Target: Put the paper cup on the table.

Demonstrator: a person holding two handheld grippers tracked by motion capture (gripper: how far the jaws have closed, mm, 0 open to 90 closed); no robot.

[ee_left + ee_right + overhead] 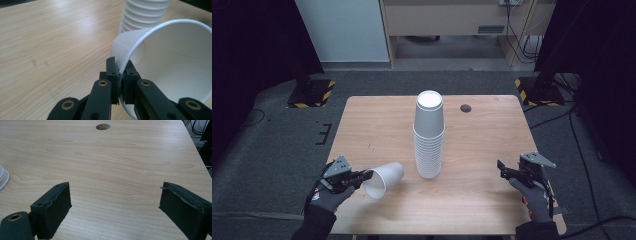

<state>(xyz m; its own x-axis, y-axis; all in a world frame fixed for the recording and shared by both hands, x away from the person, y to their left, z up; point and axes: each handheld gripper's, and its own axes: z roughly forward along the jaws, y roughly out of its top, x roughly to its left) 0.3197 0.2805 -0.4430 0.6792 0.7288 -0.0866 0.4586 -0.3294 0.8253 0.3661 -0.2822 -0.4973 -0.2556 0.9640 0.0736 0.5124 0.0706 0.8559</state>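
Note:
A tall stack of white paper cups (429, 136) stands upside down in the middle of the wooden table (377, 125). My left gripper (363, 176) is shut on the rim of a single white paper cup (384, 179), which lies tilted on its side near the front left. In the left gripper view the jaws pinch the single cup's (172, 67) rim, one inside and one outside, with the stack (142, 15) behind it. My right gripper (503, 170) hovers open over the front right of the table, its pads (53, 207) wide apart and nothing between them.
A round cable hole (466, 108) sits in the table at the back right, also in the right gripper view as the hole (103, 126). The edge of the stack's base (3, 178) shows at the left. Black stands with striped feet (312, 92) flank the table on the carpet.

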